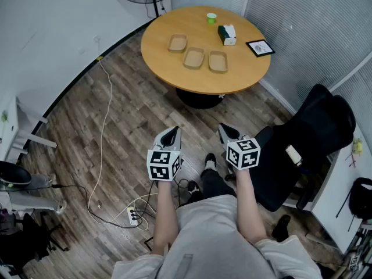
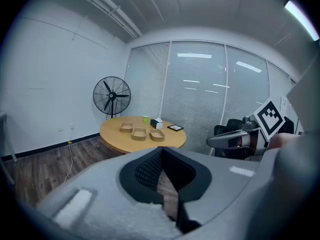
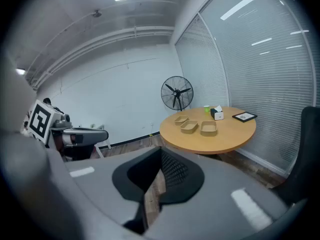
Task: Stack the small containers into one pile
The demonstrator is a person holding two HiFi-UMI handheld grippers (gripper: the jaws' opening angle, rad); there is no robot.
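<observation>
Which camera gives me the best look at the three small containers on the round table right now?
The head view: it looks down on the small containers, showing all three side by side in a row, none stacked. Both gripper views catch them far off, tiny and at a low angle across the table.

Round wooden table (image 1: pixel 168 74) well ahead of left gripper (image 1: pixel 170 133) and right gripper (image 1: pixel 228 131). On top, row of three small containers, side by side, unstacked: left container (image 1: pixel 178 43), middle container (image 1: pixel 193 58), right container (image 1: pixel 218 61). Beyond row: green cup (image 1: pixel 211 18), tissue box (image 1: pixel 227 35). Black frame (image 1: pixel 260 47) at edge on right gripper's side.
</observation>
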